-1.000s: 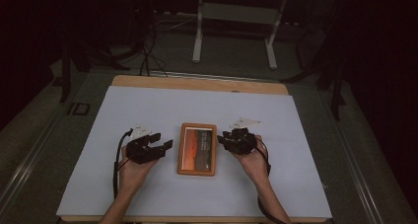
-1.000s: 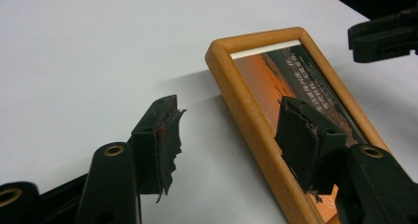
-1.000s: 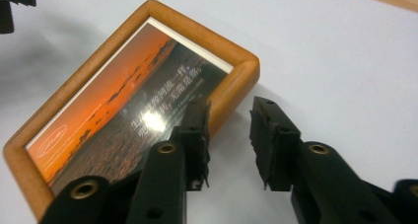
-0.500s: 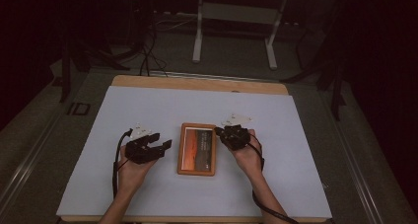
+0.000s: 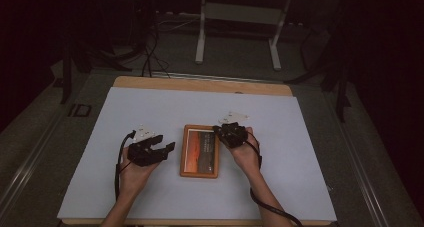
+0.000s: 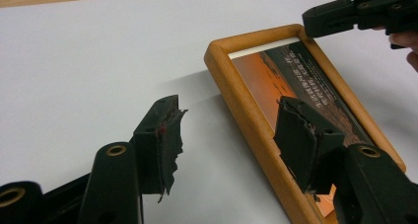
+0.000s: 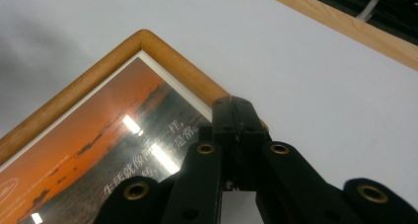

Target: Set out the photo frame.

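A wooden picture frame with an orange sunset print lies flat in the middle of the white table top. My left gripper rests just left of the frame, open and pointing at its left edge. In the left gripper view, the left gripper has one jaw over the white surface and the other over the frame. My right gripper is at the frame's far right corner. In the right gripper view, the right gripper has its jaws pressed together over the frame's edge, with nothing seen between them.
The table's wooden far edge borders the white top. Beyond it stand a white table base and floor cables. A cable trails from each gripper toward the near edge. Wide white surface lies to either side of the frame.
My right gripper has moved left and slightly forward, from beside the frame onto its far right corner. The left gripper and the frame have stayed put.
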`<state>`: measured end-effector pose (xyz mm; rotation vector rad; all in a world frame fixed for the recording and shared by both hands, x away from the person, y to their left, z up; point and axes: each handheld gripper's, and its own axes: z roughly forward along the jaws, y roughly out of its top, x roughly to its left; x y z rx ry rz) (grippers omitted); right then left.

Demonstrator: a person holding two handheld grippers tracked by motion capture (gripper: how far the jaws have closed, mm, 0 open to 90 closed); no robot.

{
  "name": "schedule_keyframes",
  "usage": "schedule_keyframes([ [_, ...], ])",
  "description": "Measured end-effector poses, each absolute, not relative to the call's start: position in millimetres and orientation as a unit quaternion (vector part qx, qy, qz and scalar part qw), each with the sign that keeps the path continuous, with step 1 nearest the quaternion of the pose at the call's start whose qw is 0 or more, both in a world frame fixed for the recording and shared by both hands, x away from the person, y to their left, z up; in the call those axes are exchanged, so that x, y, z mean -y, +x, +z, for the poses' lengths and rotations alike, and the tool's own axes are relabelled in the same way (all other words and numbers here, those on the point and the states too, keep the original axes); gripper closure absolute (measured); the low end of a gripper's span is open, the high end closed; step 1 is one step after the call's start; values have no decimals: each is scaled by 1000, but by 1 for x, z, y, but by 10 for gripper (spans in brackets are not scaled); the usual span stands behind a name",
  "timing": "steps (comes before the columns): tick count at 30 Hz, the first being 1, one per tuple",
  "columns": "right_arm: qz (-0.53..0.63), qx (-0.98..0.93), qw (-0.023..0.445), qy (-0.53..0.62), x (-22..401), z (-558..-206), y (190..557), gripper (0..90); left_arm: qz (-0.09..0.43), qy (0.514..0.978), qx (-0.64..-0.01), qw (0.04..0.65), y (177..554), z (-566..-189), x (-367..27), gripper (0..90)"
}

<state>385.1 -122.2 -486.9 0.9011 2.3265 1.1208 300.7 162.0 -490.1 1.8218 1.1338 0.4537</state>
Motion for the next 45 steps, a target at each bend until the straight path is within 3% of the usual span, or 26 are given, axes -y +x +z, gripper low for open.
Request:
schedule_keyframes([
  [45,395,-833,199,333,121,-497,394,900,190,747,-452,450,299,-489,-157,431],
])
